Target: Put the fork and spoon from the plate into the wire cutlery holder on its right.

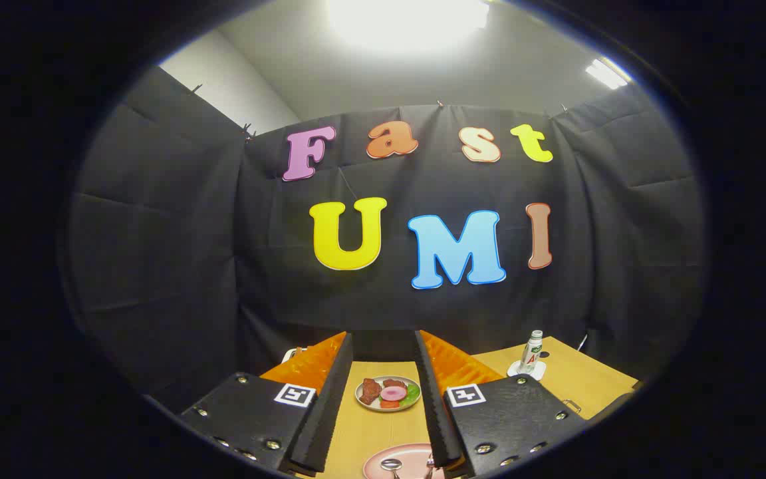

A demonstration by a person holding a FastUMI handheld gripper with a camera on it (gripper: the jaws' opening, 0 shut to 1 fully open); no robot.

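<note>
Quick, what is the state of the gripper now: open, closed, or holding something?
Gripper: open, holding nothing; the fingers stand wide apart above the pink plate with the spoon.

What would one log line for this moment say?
gripper: open, holding nothing | pink plate: spoon on it, between fingers | food plate: beyond

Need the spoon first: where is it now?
In the gripper view, the spoon lies on the pink plate, low between the open tongs.
</note>
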